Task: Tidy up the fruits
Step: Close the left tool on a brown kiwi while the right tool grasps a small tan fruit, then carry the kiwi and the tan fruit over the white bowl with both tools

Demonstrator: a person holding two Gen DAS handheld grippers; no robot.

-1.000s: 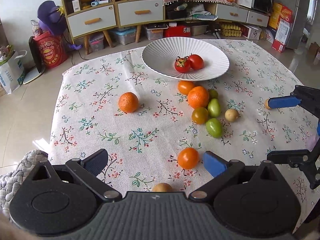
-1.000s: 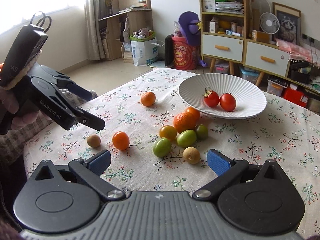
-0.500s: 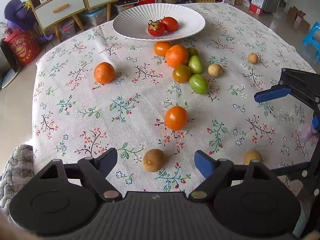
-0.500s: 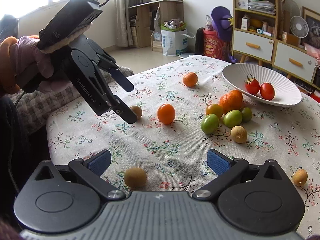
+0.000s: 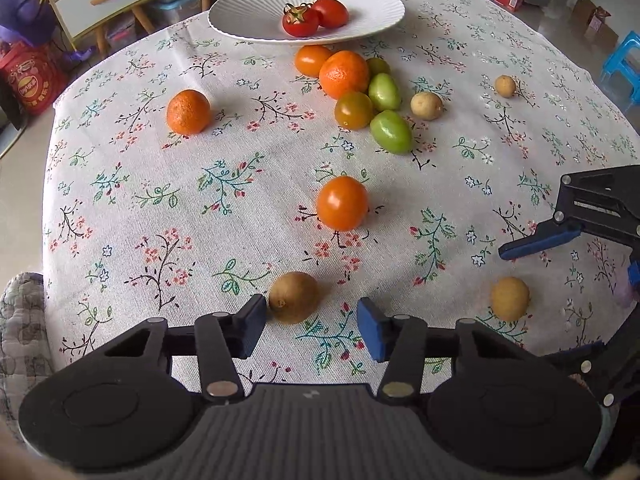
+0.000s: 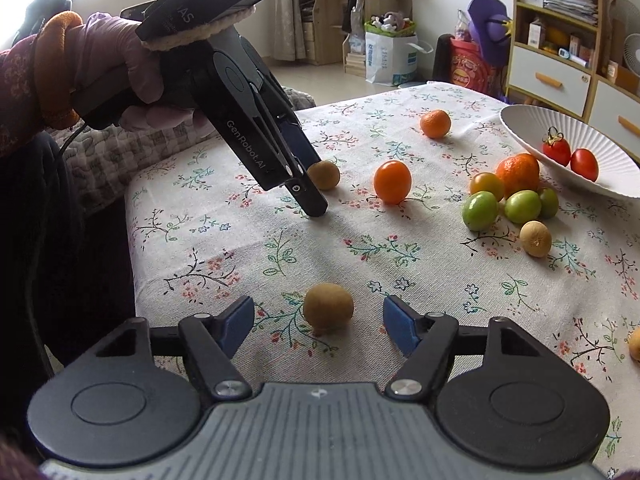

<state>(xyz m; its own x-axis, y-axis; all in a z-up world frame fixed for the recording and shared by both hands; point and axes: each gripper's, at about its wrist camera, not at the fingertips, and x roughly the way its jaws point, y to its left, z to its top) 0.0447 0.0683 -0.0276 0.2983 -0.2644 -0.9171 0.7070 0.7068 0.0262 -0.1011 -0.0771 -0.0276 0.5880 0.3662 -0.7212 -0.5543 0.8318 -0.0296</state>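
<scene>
Brown and fuzzy, a small kiwi-like fruit (image 5: 294,297) sits just ahead of my left gripper (image 5: 311,322), closer to its left pad, which looks about touching it; the right pad stands clear. The jaws are closing with that fruit at their mouth, not yet pinched. A second ago these fingers were spread wide and the fruit barely showed at the bottom edge; now it lies right at the fingertips.

My right gripper (image 6: 319,322) is closing too, with a second brown fruit (image 6: 328,309) between its blue pads (image 6: 396,322), a gap on either side, so nothing is held. A second ago that fruit was out of this view and the fingers were fully apart.

Further out on the floral tablecloth (image 5: 168,200) an orange tomato (image 5: 342,203) sits alone; it was close to the left gripper's right finger before and now lies well beyond the tips. A lone mandarin (image 5: 188,112) rests off to the left. Past it the cluster of orange, green and tan fruit (image 5: 354,92) lies untouched, just this side of the white ribbed plate (image 5: 248,12), which holds two red tomatoes (image 5: 314,18) as before. From the right wrist, the gloved hand (image 6: 120,68) carrying the left gripper now sits lower over the table.
</scene>
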